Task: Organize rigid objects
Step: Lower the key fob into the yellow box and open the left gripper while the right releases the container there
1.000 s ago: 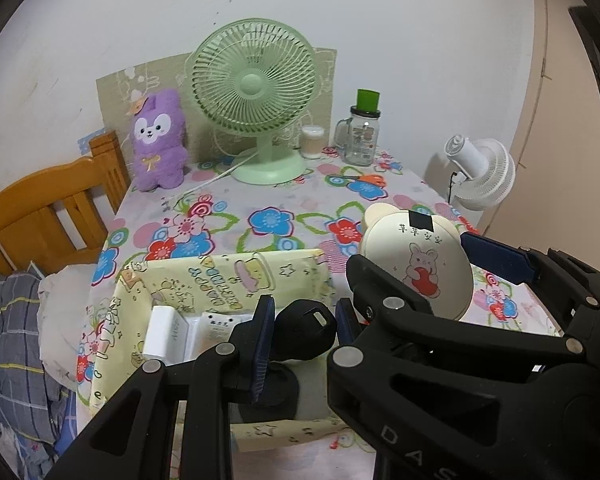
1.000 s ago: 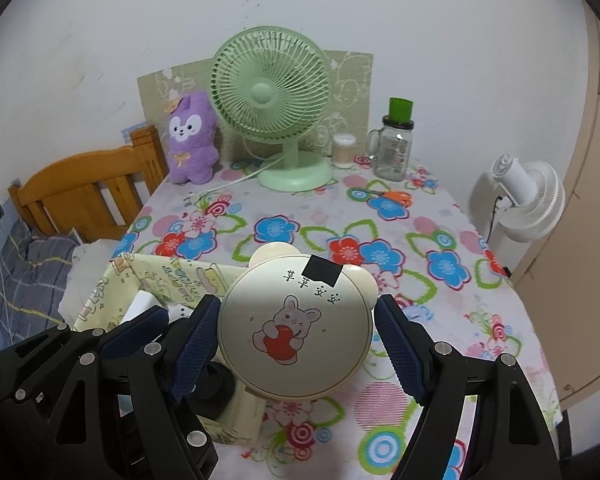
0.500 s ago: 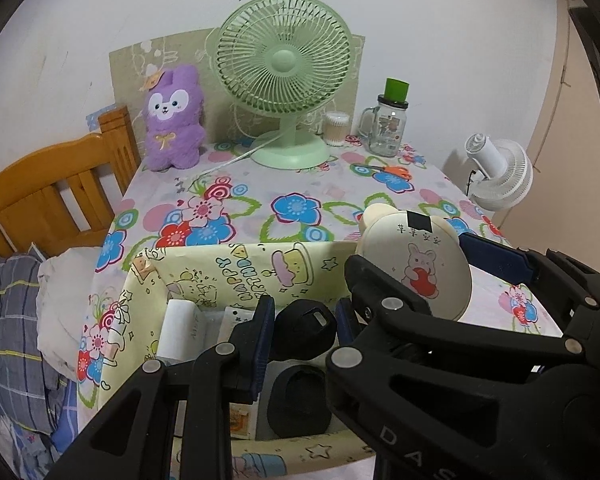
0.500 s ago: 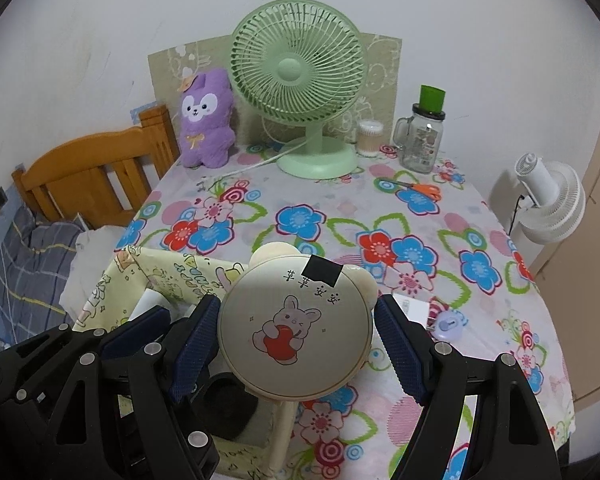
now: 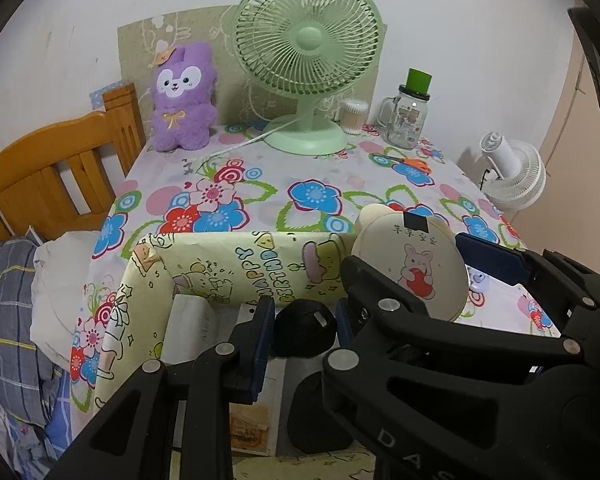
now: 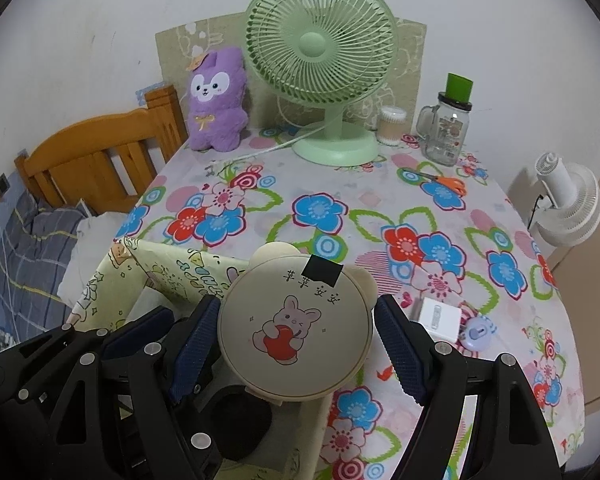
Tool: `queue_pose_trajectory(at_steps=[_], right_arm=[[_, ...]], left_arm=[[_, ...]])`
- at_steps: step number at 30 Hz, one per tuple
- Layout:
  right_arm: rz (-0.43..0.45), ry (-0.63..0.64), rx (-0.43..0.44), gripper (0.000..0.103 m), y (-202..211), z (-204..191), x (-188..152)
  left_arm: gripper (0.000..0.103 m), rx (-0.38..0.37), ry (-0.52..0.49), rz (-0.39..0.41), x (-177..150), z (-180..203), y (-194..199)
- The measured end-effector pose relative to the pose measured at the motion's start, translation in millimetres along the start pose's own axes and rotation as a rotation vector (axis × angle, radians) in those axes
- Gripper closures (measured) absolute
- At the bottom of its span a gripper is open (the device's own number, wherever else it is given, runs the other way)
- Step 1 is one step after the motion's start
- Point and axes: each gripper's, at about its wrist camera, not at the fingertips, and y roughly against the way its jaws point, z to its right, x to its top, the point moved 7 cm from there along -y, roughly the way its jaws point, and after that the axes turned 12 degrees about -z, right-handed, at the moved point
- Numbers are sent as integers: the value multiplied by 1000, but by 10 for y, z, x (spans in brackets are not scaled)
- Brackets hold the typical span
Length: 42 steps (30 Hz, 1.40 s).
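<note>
My left gripper (image 5: 305, 326) is shut on a small black rounded object (image 5: 306, 330) and hangs over the inside of a yellow birthday-print box (image 5: 236, 264). Down in the box lie a white block (image 5: 188, 320), a printed card (image 5: 252, 420) and another black object (image 5: 320, 412). My right gripper (image 6: 296, 334) is shut on a round cream case with bear ears and a rabbit picture (image 6: 296, 328), held above the box's right wall (image 6: 172, 272). The same case (image 5: 414, 264) shows at the right of the left wrist view.
On the flowered tablecloth stand a green fan (image 6: 324, 60), a purple plush (image 6: 216, 100), a glass jar with a green lid (image 6: 446, 128) and a swab pot (image 6: 392, 124). Orange scissors (image 6: 446, 182), a white charger (image 6: 438, 318) and a lilac trinket (image 6: 478, 332) lie right. A wooden bed frame (image 6: 96, 160) stands left.
Both grippers have moved forward and down over the table with their objects still held. The yellow box now lies closer and right under them. A white charger has come into view.
</note>
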Motion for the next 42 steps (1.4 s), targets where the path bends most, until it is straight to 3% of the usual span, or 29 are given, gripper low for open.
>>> queue_pose_trajectory(at_steps=[3,9,14,17,32,42], right_arm=[[-8,11,7,23,-58,-40,20],[-17,30,24,23,-150,-116,61],[-16,55,5,23,-206,-162,87],[-12,70,-2,22,-219,-189,103],[-26,84,-1,14,-208,-194,39],[5,81,10,10,-21,-187,-41]], left_arm=[[71,-1,11,-7,3,-44,-41],[61,2,24,-25,9,-125,-104],[43,29,34,-35,6,-205,-160],[39,34,41,-35,-1,-242,-171],[21,67,23,-43,-77,-221,-113],[15,60,14,-13,-126,-132,51]])
